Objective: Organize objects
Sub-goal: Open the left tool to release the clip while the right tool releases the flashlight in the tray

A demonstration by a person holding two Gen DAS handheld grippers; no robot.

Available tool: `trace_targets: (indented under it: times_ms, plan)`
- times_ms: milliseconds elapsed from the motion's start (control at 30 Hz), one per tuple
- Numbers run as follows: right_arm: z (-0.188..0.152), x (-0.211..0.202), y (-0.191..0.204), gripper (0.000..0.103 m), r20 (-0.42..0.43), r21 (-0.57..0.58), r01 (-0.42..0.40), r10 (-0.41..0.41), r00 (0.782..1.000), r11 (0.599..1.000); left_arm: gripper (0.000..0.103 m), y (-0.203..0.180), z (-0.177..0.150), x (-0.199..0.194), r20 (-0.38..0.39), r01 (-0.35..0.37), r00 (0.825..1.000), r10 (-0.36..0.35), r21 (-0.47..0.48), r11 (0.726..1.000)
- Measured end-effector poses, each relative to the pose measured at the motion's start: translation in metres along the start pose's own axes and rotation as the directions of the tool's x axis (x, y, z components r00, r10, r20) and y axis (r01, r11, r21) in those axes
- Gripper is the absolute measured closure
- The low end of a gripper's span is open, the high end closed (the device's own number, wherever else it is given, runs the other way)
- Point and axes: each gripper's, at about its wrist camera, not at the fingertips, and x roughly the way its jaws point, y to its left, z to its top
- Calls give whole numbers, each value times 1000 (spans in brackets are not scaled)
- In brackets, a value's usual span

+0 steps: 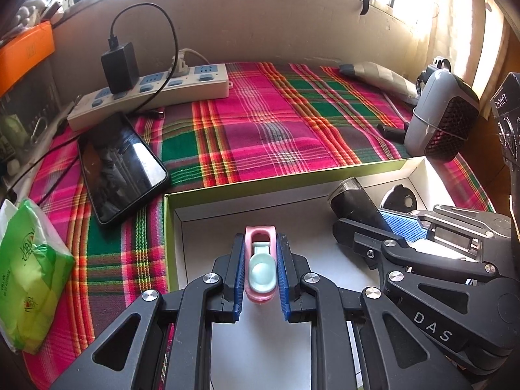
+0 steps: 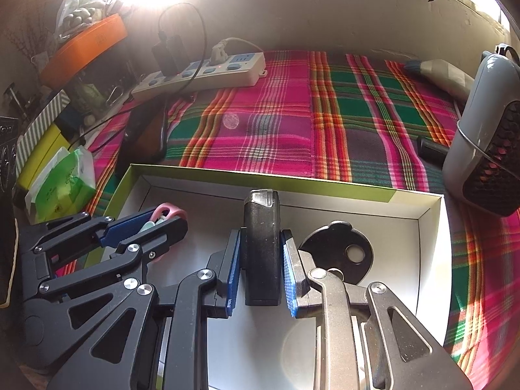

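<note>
A shallow white box with a green rim (image 1: 286, 180) (image 2: 260, 177) lies on the plaid cloth. Over its floor, my left gripper (image 1: 260, 243) (image 2: 162, 224) is shut on a small pink clip with a pale green slider (image 1: 261, 263) (image 2: 164, 213). My right gripper (image 2: 261, 237) (image 1: 380, 224) is shut on a black lighter-like stick with a clear cap (image 2: 261, 247) (image 1: 354, 203), held upright over the box. A flat black disc with a round hole (image 2: 341, 250) (image 1: 399, 198) lies in the box, just right of the right gripper.
On the cloth lie a black phone (image 1: 120, 169), a white power strip (image 1: 152, 94) with a black charger, a green tissue pack (image 1: 29, 276) (image 2: 65, 185), a grey and black heater-like device (image 1: 442, 113) (image 2: 487, 136), a small black cylinder (image 2: 432, 149) and a grey pouch (image 1: 377, 78).
</note>
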Motion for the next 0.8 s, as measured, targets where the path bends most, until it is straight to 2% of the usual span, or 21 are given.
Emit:
trace_targets:
  times_ms: [433,633,800]
  plan:
    - [-1,-1,-1,78,-2,8,3,-3,1000,1000,85,2,1,-1,2,4,1000,-4,-9,1000]
    - [-2,-3,-3,69,1,15,1,-1,1000,1000,79,4,-1,-5,5,-3,1000,3,-20,1000]
    - [-4,-6,-1,68,7,17,0,-1,1000,1000,78,3,-3,-10,9,-6,1000,6,-14,1000]
